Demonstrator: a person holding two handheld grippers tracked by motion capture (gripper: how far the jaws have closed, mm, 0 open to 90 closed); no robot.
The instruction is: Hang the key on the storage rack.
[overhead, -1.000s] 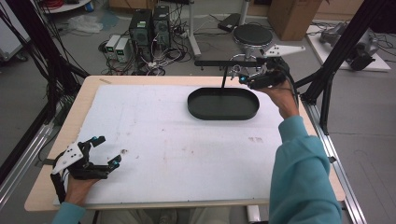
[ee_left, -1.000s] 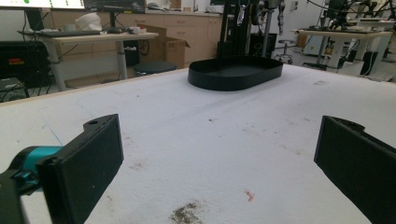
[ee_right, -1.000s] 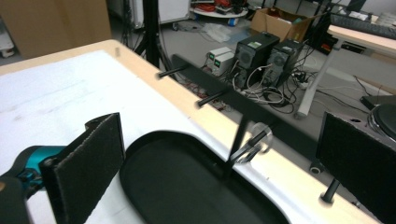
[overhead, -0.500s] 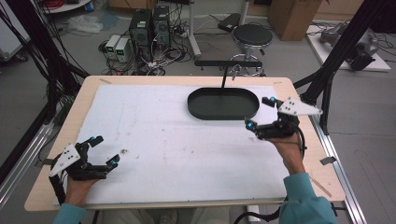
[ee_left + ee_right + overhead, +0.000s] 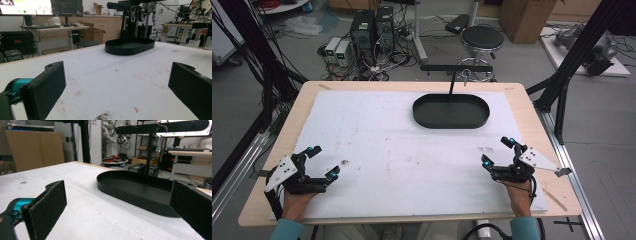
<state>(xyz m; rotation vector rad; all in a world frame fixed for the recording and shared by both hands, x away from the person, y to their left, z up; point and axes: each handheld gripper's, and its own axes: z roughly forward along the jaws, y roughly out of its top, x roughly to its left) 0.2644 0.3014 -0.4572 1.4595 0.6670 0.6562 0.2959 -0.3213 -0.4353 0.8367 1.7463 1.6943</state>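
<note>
A black oval tray [image 5: 451,110] stands at the far middle of the white table cover; it holds nothing that I can see. A black T-shaped stand [image 5: 456,68] with a hanging metal carabiner [image 5: 466,75] rises behind it. My left gripper [image 5: 322,162] rests at the near left corner, jaws wide open and bare. My right gripper [image 5: 498,151] sits at the near right, also open and bare. The tray [image 5: 130,46] lies far ahead in the left gripper view, and the tray [image 5: 140,190] lies close in the right gripper view.
The white cover [image 5: 392,145] has faint stains and a dark smudge [image 5: 344,162] near the left gripper. A stool [image 5: 482,37], computer towers [image 5: 373,27] and cables stand on the floor beyond the table. Black frame posts [image 5: 579,55] flank the right side.
My right gripper has drawn back from beside the tray's far right end to the near right of the table. The left gripper has stayed put.
</note>
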